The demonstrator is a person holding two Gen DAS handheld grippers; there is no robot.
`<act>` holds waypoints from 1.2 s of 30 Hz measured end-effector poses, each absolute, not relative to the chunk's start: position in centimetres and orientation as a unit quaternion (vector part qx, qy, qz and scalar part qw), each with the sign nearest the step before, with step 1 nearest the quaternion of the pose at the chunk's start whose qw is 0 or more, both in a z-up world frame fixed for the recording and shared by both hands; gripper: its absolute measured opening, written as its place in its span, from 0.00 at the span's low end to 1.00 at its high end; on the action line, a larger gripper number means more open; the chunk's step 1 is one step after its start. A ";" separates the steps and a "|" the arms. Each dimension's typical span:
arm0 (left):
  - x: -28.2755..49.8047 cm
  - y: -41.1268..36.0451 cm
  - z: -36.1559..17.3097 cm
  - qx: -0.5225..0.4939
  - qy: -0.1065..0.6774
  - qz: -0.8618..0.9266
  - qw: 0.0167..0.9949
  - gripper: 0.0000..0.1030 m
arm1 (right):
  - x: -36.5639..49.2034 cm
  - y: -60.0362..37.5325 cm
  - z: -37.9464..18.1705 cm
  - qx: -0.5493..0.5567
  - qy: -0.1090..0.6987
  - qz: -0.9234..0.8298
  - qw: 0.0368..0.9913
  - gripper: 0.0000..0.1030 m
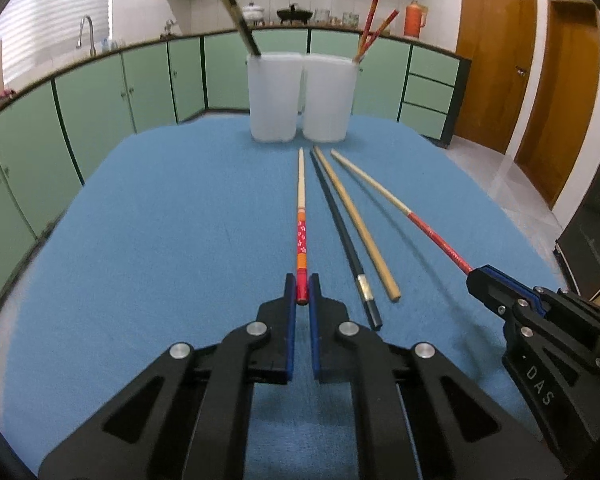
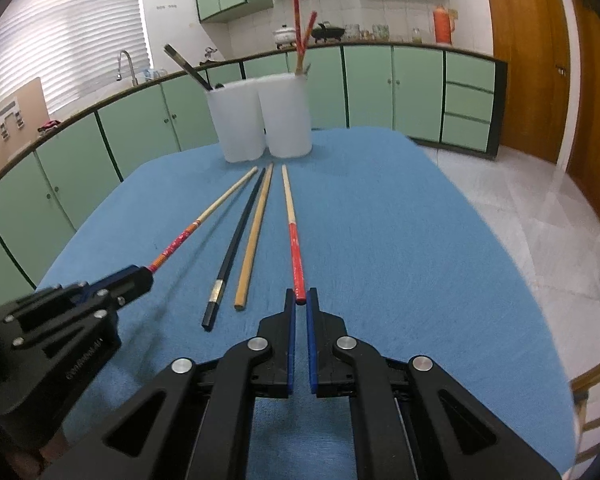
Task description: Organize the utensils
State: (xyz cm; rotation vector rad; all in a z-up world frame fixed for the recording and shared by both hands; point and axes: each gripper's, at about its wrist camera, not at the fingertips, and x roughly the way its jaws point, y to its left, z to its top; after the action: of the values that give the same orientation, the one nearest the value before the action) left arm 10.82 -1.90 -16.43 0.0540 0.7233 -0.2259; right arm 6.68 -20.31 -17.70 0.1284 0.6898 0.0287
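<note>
While each chopstick points lengthwise toward the two cups, the left gripper pinches the patterned chopstick and the right gripper pinches the red chopstick over the blue cloth

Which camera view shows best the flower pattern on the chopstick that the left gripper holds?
The left wrist view. There the patterned chopstick runs straight ahead from the left gripper, its white flowers on red distinct. In the right wrist view it lies oblique, and the pattern is only blurred specks.
</note>
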 end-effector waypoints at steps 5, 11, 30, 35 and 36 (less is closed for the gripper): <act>10.0 -1.8 -14.6 0.027 0.326 -0.109 0.939 0.05 | 6.1 -20.5 -15.9 0.047 0.314 0.011 0.948 0.05; 9.5 -1.3 -11.6 0.020 0.293 -0.113 0.949 0.05 | 5.9 -20.9 -13.4 0.047 0.287 0.014 0.957 0.05; 11.7 -0.6 -3.5 -0.013 0.218 -0.133 0.967 0.05 | 7.4 -22.1 -5.2 0.070 0.222 0.043 0.971 0.05; 12.6 -0.3 -1.9 -0.021 0.210 -0.146 0.967 0.05 | 8.5 -22.8 -3.8 0.085 0.225 0.057 0.969 0.04; 12.9 -0.3 -1.5 -0.023 0.210 -0.149 0.966 0.05 | 8.8 -23.0 -3.4 0.088 0.226 0.060 0.968 0.04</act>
State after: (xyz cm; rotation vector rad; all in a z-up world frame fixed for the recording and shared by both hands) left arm 12.89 -0.28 -1.54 -0.0464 0.4257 -0.3018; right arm 8.80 -23.02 -3.42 0.1774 0.4575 0.1214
